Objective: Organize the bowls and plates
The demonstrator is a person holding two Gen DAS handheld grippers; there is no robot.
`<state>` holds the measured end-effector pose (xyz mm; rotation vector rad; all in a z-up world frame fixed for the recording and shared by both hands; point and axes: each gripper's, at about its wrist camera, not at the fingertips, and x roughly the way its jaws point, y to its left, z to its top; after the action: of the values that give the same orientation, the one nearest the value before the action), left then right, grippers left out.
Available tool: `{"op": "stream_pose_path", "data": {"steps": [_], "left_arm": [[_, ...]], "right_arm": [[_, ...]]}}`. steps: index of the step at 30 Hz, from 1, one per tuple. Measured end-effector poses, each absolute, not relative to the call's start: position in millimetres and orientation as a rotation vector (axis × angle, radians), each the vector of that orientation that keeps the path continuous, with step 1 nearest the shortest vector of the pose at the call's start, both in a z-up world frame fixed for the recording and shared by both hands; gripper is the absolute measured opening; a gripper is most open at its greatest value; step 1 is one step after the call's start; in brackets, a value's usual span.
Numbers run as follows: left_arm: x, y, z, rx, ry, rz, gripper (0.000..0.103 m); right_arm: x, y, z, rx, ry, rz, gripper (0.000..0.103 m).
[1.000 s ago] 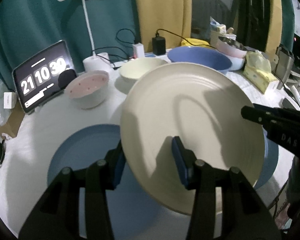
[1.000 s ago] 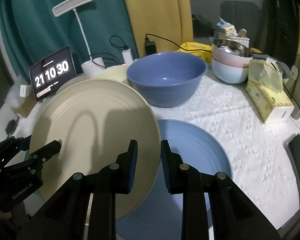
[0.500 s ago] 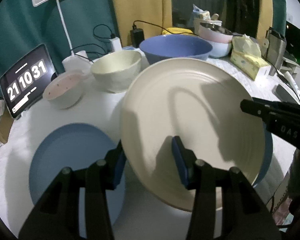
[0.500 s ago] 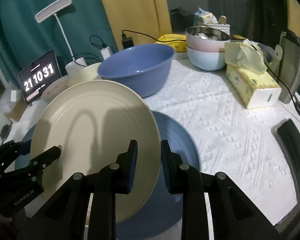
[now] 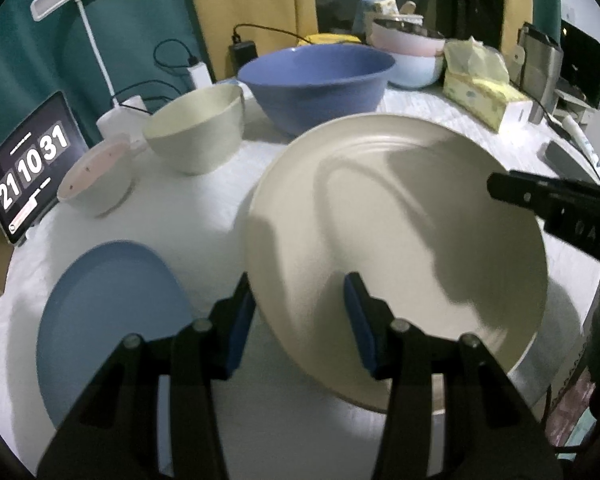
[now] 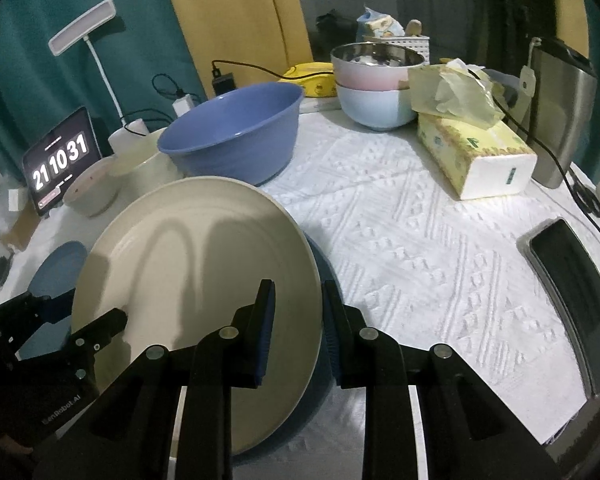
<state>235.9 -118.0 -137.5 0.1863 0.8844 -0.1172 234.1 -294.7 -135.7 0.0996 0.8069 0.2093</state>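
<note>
The cream plate hides most of a blue plate.

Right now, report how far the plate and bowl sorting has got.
Done: two bowls sit stacked at the back. In hand: the cream plate, tilted, gripped at opposite edges by the left hand-held gripper and right hand-held gripper, over a dark blue plate. Left: the light blue plate, blue bowl, cream bowl and pink bowl stand separate.
</note>
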Motion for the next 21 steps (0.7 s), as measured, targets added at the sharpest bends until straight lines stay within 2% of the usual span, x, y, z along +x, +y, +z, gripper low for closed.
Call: {"op": "stream_pose_path", "data": {"steps": [15, 21], "left_arm": [[238, -120, -150, 0.203, 0.926, -0.110, 0.047], [239, -110, -149, 0.181, 0.927, -0.094, 0.047]], "right_arm": [[236, -299, -153, 0.068, 0.845, 0.142, 0.026], [236, -288, -154, 0.053, 0.849, 0.144, 0.033]]}}
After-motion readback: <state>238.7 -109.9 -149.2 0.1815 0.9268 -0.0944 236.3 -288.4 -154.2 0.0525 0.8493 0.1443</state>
